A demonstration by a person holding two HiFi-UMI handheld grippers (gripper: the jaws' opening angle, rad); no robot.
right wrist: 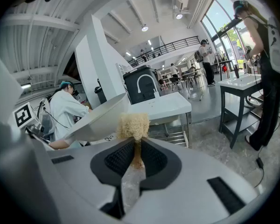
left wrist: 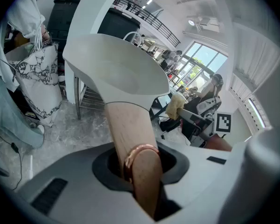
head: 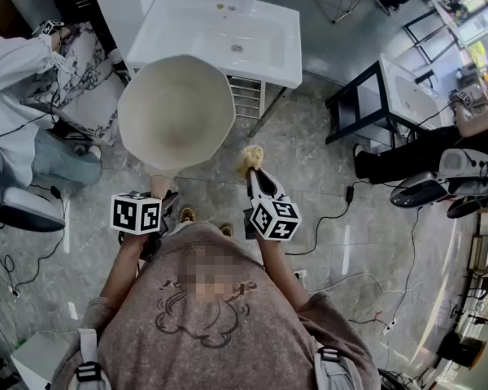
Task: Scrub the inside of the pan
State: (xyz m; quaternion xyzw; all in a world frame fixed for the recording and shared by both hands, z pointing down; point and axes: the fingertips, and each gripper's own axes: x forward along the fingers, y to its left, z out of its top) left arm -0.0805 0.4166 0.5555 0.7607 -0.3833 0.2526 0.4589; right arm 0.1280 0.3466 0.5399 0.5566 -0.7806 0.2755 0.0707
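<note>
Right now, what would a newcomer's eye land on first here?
The big cream round pan is held up at centre, its wooden handle clamped in the left tongs. Just right of it, the right tongs pinch a fluffy yellow scrubbing pad, outside the pan. Beyond stands a white rectangular washbasin.

- The pan [head: 176,112] hangs over the floor [head: 309,185], in front of the washbasin [head: 220,31]; its handle [left wrist: 130,134] runs back between the clamped jaws of the left gripper [head: 157,192].
- The scrubber [head: 250,159] is pinched in the right gripper [head: 258,179], just beside the pan's right rim.
- A seated person [head: 16,112] is left of the pan.
- A side table [head: 390,88] stands well off to the right.
</note>
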